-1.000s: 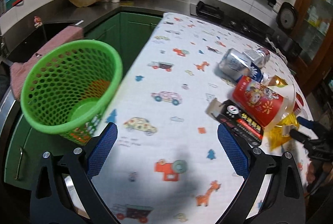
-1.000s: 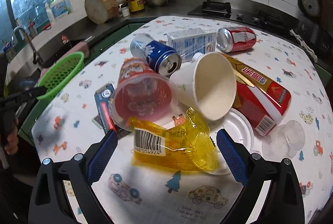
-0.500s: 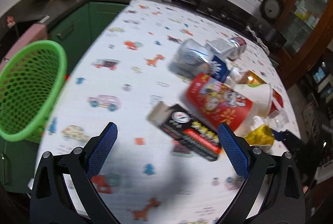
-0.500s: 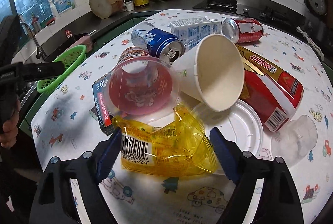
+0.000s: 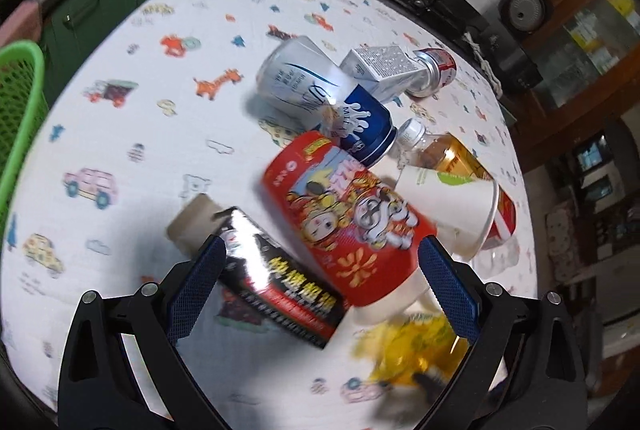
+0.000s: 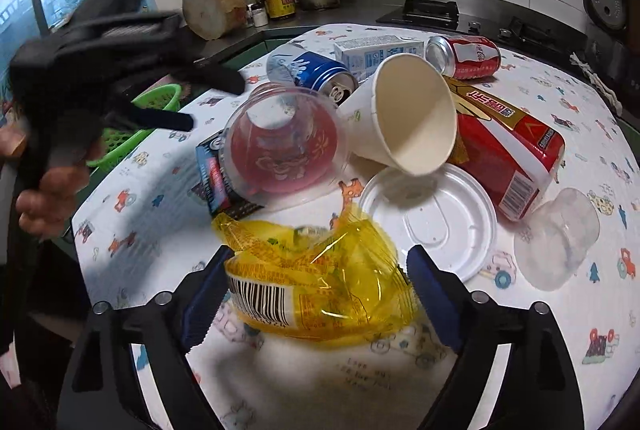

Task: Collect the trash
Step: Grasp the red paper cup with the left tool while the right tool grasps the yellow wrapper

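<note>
Both grippers stand spread: right gripper (image 6: 316, 280), jaws just reopening, straddles the yellow wrapper (image 6: 320, 278); it must pinch next, left gripper (image 5: 320, 282) nearing the noodle cup (image 5: 348, 222).

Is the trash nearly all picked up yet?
Not nearly. Done: nothing I can see; the green basket shows only partly. In hand: the right gripper straddles the yellow wrapper, jaws just opened wider, not gripping; the left gripper hangs open over the red cup. Left: the whole pile.
</note>
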A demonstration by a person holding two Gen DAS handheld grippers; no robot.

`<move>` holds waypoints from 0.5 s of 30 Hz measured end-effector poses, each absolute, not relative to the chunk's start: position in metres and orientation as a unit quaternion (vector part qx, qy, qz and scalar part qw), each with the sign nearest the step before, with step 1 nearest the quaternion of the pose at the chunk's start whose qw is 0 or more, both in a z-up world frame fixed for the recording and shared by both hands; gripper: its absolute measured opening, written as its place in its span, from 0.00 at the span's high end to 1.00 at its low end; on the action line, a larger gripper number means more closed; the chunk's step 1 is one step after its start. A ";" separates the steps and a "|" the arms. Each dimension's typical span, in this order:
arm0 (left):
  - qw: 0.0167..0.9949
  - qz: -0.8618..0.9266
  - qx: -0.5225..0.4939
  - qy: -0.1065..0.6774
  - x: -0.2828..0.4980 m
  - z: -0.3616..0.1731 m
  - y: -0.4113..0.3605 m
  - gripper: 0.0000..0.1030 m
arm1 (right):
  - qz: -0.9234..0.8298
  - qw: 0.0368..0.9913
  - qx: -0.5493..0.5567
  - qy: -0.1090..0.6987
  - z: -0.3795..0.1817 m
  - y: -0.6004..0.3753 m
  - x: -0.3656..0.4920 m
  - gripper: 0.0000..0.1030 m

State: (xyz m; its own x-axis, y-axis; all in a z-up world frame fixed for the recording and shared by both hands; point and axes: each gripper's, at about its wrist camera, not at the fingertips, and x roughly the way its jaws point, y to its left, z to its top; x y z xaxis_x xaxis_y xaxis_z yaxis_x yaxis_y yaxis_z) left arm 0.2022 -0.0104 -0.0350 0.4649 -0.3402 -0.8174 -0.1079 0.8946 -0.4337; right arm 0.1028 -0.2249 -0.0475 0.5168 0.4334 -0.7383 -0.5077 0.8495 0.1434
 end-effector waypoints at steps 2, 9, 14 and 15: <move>0.820 -0.073 -0.230 0.519 0.208 -0.038 -0.014 0.07 | 0.273 0.869 -0.052 0.410 -0.049 -0.224 0.099 0.15; 0.805 -0.057 -0.257 0.532 0.223 -0.047 -0.023 0.07 | 0.264 0.872 -0.068 0.406 -0.057 -0.226 0.092 0.19; 0.800 -0.053 -0.265 0.535 0.229 -0.052 -0.030 0.08 | 0.262 0.875 -0.051 0.403 -0.057 -0.229 0.092 0.22; 0.798 -0.054 -0.269 0.537 0.231 -0.054 -0.031 0.08 | 0.262 0.876 -0.048 0.403 -0.057 -0.230 0.091 0.22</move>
